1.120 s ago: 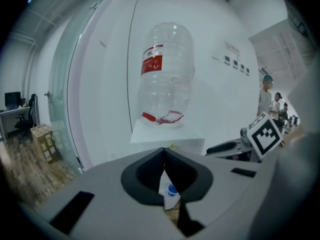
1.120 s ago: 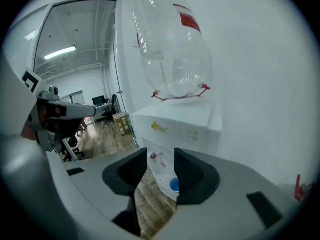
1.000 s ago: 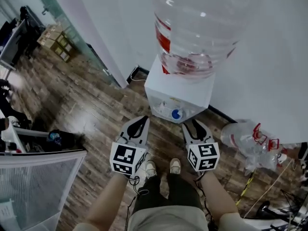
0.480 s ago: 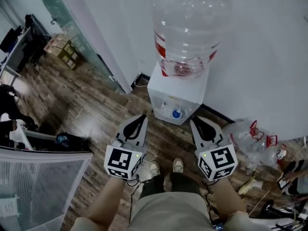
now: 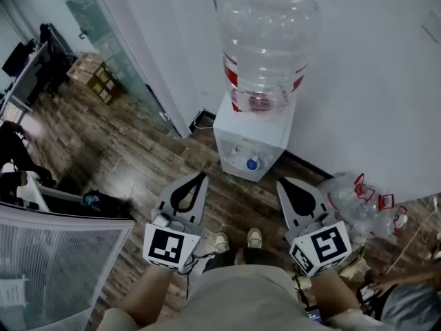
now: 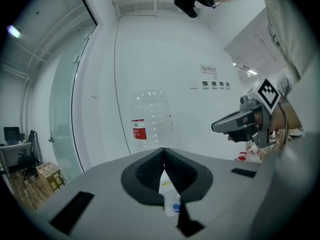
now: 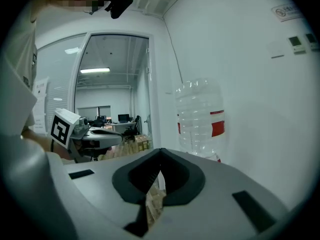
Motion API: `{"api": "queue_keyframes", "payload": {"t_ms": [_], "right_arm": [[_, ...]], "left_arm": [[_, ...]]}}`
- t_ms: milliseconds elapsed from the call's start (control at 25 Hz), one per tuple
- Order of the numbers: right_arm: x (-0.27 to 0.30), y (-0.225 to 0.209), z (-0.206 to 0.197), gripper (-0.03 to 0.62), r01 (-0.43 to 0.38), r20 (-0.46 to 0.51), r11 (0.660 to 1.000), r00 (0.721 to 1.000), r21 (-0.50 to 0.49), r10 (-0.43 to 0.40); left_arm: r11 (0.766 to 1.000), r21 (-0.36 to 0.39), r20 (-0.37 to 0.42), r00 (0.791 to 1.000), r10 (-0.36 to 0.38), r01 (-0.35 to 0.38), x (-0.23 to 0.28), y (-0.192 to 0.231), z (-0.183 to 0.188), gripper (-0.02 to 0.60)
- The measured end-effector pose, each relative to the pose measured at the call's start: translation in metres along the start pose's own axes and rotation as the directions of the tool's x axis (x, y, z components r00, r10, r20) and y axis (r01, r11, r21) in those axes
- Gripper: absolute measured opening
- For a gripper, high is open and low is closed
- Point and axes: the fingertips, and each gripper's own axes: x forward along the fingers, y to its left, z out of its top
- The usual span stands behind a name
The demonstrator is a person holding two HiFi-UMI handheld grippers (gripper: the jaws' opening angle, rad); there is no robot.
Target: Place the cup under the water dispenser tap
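The white water dispenser point(image 5: 251, 147) stands against the wall with a big clear bottle point(image 5: 267, 43) on top and a blue tap point(image 5: 253, 163) on its front. I see no cup in any view. My left gripper point(image 5: 201, 175) hovers in front of the dispenser, left of it, shut with nothing between its jaws. My right gripper point(image 5: 282, 182) hovers to the right, also shut and holding nothing. In the left gripper view the jaws point(image 6: 164, 152) meet in front of the bottle point(image 6: 152, 121). In the right gripper view the jaws point(image 7: 160, 152) meet too, with the bottle point(image 7: 200, 116) just right of them.
Empty bottles with red handles point(image 5: 358, 198) lie on the wood floor right of the dispenser. A glass partition point(image 5: 120, 54) runs to the left, with cardboard boxes point(image 5: 89, 71) behind it. A mesh panel point(image 5: 48, 267) sits at lower left. The person's shoes point(image 5: 234, 240) are below the grippers.
Both grippers have come up and drawn back from the dispenser, and stand a little farther apart. The dispenser now looks smaller and farther off in the head view.
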Motion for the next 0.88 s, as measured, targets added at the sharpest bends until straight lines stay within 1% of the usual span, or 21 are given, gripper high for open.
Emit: {"api": "queue_keyframes", "payload": {"t_ms": [200,320,400,680,880], "right_arm": [[-0.017,0.012,0.016,0.006,-0.026,0.042,1.0,0.999,0.008,0.026],[-0.025,0.012,0.022,0.006,-0.027,0.064,0.999,0.998,0.046,0.024],[-0.027,0.01,0.024,0.006,-0.021,0.068,0.998,0.998,0.053,0.017],[-0.028,0.008,0.026,0.006,-0.014,0.07,0.999,0.997,0.036,0.011],[-0.029,0.015,0.034,0.006,-0.001,0.088,0.999,0.996,-0.044,0.005]], "left_arm": [[1.0,-0.01,0.015,1.0,-0.001,0.001,-0.016,-0.007,0.009,0.006],[1.0,-0.027,0.021,1.0,-0.002,0.002,-0.019,-0.013,0.011,0.006],[0.999,-0.04,0.021,1.0,-0.004,0.005,-0.021,-0.017,0.011,0.006],[0.999,-0.043,0.018,1.0,-0.004,0.005,-0.024,-0.017,0.016,0.006],[0.999,-0.043,0.018,1.0,-0.007,0.008,-0.024,-0.018,0.016,0.006]]}}
